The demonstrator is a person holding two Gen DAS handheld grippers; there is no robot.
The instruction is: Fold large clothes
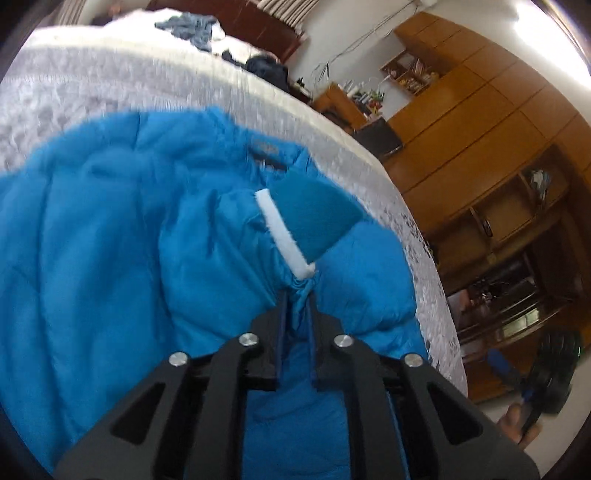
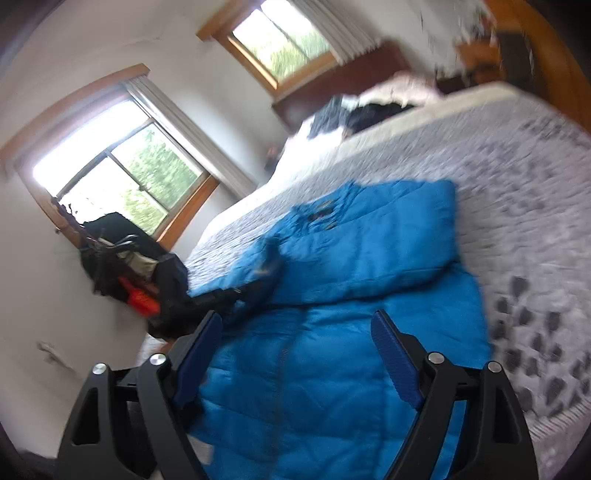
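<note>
A bright blue puffy jacket [image 1: 92, 229] lies on the bed with a grey patterned cover [image 1: 110, 85]. My left gripper [image 1: 297, 299] is shut on a bunched fold of the jacket's fabric, just below a sleeve cuff with a white strip and teal lining [image 1: 314, 221]. In the right wrist view the same jacket [image 2: 351, 266] is spread out with one part folded across its upper half. My right gripper [image 2: 297, 325] hovers open above the jacket's lower part, with nothing between its blue pads [image 2: 393, 358]. The other gripper [image 2: 221, 295] shows dark at the jacket's left edge.
Other clothes [image 1: 192, 26] are piled at the far end of the bed. Wooden cabinets and shelves [image 1: 480, 147] stand beyond the bed's edge. A dark bag with orange parts [image 2: 129, 273] hangs beside the bed under a window [image 2: 118, 162].
</note>
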